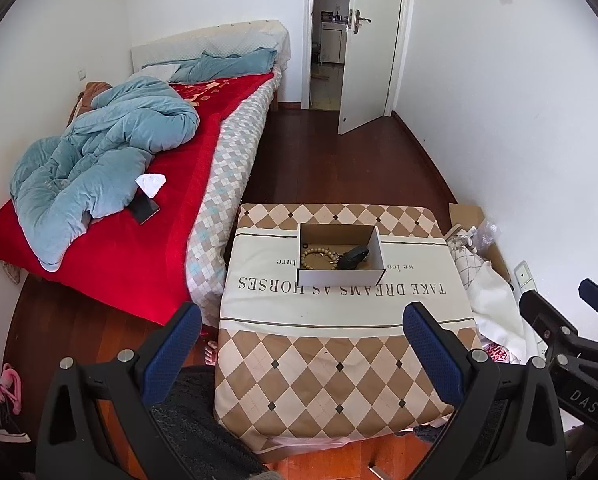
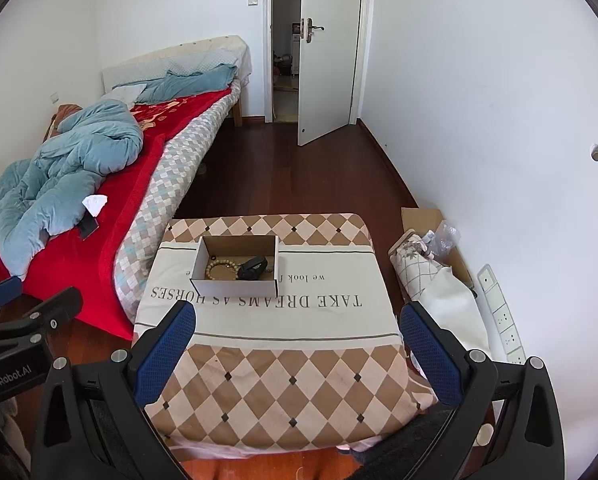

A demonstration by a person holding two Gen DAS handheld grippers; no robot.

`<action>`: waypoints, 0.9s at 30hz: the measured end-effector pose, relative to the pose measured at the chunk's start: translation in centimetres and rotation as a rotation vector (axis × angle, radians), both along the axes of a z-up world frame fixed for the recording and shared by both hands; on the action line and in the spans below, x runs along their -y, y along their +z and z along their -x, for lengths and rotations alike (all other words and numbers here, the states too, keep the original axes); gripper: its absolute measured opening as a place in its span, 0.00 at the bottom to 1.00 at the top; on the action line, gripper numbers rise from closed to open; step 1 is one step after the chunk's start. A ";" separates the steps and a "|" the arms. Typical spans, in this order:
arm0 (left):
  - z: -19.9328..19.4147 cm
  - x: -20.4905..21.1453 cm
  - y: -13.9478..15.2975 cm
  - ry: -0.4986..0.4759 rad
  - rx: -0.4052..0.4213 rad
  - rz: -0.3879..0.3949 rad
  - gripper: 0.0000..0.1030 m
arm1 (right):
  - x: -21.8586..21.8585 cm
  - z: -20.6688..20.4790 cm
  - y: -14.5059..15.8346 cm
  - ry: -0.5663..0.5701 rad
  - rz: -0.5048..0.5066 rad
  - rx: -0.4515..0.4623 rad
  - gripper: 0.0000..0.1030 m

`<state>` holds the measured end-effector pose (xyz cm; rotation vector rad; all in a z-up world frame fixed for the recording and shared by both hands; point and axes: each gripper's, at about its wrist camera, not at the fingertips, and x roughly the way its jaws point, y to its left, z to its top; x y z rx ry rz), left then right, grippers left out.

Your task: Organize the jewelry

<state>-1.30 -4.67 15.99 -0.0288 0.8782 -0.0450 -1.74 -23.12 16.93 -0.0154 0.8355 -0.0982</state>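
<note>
- Cardboard box (image 1: pixel 339 256) sits open-topped on the far half of a cloth-covered table (image 1: pixel 339 360), on the cream band just beyond the printed line "TAKE DREAMS AS HORSES".
- Bead bracelet (image 1: pixel 319 258), tan beads in a ring, lies flat on the box floor, left of centre. A second, darker beaded piece behind it is too small to make out.
- Black object (image 1: pixel 353 259) lies in the box just right of the bracelet, touching or nearly touching it; cannot tell what it is.
- Left gripper (image 1: pixel 303 336): jaws spread wide, holding nothing, hovering over the near edge of the table, well apart from the box.
- Right gripper (image 2: pixel 299 336): jaws likewise spread wide, nothing between the blue pads, over the near half of the table.
- Bed (image 1: pixel 147 216) stands left of the table, red blanket and rumpled blue quilt (image 1: pixel 99 152) on top; a phone (image 1: pixel 144 209) and a white tissue lie on the blanket.
- Door (image 1: pixel 369 44) at the far wall stands ajar.
</note>
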 end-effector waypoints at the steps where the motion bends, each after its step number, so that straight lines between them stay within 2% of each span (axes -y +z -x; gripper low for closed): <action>1: 0.2 0.0 0.1 0.001 -0.001 0.006 1.00 | 0.1 0.1 0.1 0.000 0.001 -0.002 1.00; 10: -0.8 0.1 -0.6 0.023 -0.005 0.006 1.00 | 0.3 -0.7 0.0 -0.008 0.005 0.007 1.00; 18: -4.0 0.3 -1.8 0.050 0.002 -0.024 1.00 | 0.5 -4.2 -1.2 -0.035 0.020 0.009 1.00; 27: -8.3 0.4 -3.7 0.061 -0.032 -0.048 1.00 | 0.1 -8.9 -3.1 -0.038 0.046 -0.010 1.00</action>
